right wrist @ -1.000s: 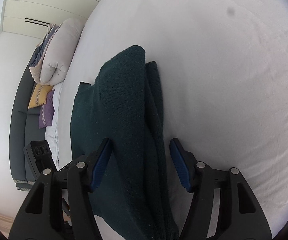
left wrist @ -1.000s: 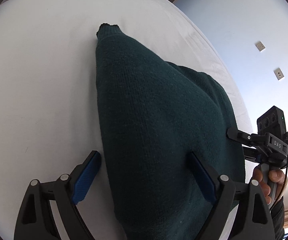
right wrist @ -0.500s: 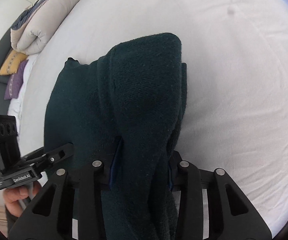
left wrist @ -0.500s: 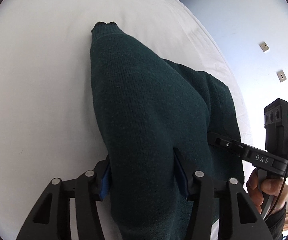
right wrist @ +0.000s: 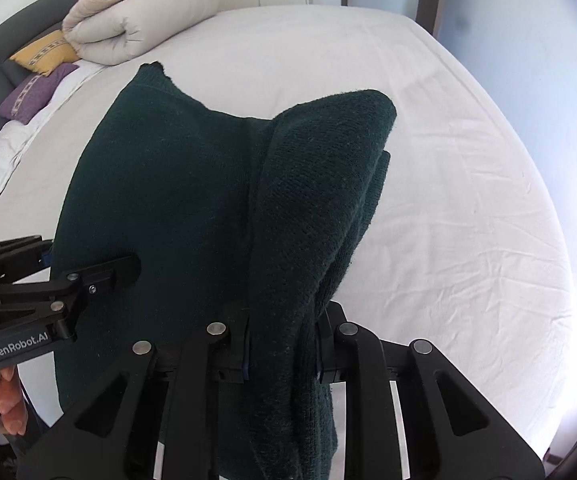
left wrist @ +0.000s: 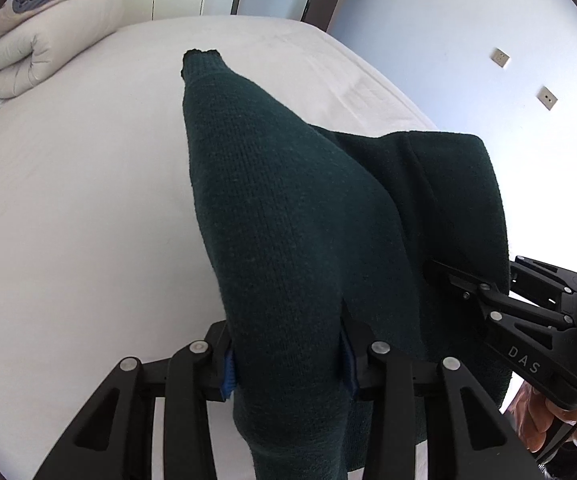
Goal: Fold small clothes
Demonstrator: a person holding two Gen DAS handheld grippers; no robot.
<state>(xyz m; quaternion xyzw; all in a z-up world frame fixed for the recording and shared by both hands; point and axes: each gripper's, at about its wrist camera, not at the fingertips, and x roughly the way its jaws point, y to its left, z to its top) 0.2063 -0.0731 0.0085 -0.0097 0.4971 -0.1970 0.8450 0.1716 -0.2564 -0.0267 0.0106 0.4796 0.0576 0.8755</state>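
Note:
A dark green knit sweater (left wrist: 288, 220) hangs between both grippers above the white bed (left wrist: 68, 200). My left gripper (left wrist: 288, 364) is shut on one bunched end of it, the blue pads pressed into the knit. My right gripper (right wrist: 282, 354) is shut on the other bunched end of the sweater (right wrist: 192, 200). The far edge of the sweater still touches the bed. The right gripper shows at the right of the left wrist view (left wrist: 488, 292). The left gripper shows at the left of the right wrist view (right wrist: 68, 280).
A rolled beige duvet (right wrist: 140, 20) lies at the head of the bed, with a yellow cushion (right wrist: 44, 54) and a purple cushion (right wrist: 34, 92) beside it. A dark headboard (right wrist: 12, 28) curves behind. A pale wall (left wrist: 468, 40) with sockets runs along the bed's right side.
Both grippers went from open around the sweater to shut on it, then lifted its near edge up off the bed. The view tilted up toward the head of the bed.

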